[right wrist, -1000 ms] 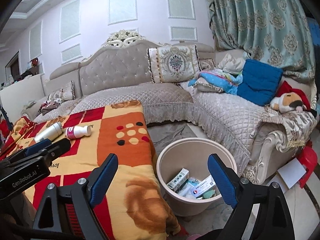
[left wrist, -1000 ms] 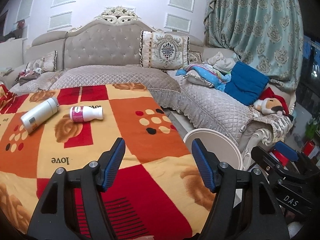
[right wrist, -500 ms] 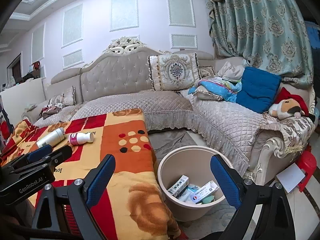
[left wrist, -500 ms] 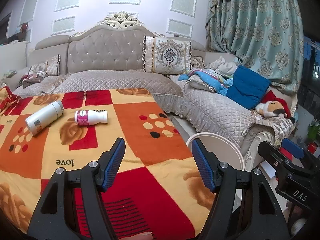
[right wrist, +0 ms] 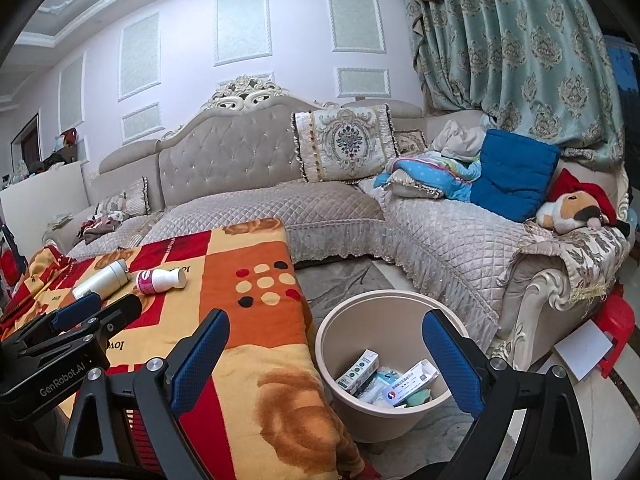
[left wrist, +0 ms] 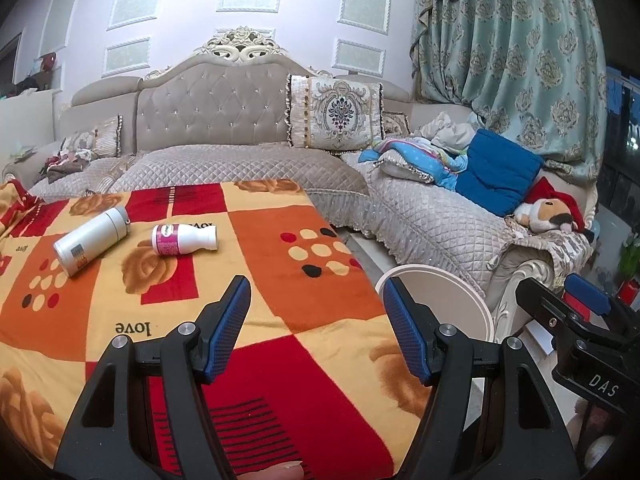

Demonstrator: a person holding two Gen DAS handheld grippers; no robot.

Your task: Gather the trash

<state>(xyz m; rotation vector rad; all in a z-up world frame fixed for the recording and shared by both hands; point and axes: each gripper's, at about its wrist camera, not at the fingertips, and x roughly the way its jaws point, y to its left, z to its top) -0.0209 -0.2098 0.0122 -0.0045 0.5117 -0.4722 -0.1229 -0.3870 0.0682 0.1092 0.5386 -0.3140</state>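
- Trash still out: a pink-labelled bottle (left wrist: pixel 184 240) and a white flask (left wrist: pixel 92 246) lie side by side on the blanket (left wrist: pixel 280 240), well left of the bin (right wrist: pixel 380 320); boxes (right wrist: pixel 358 372) sit inside the bin
- My right gripper (right wrist: pixel 326 364) hovers above the bin, jaws just spreading wider, empty
- My left gripper (left wrist: pixel 316 330) is parted over the blanket, holding nothing

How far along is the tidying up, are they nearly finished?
Partly done. The bin already holds several small boxes. Nothing is in hand: the right gripper, above the bin, has just been opening with nothing between its jaws, and the left gripper is open too. Left: a grey bottle and a white bottle lying on the blanket.
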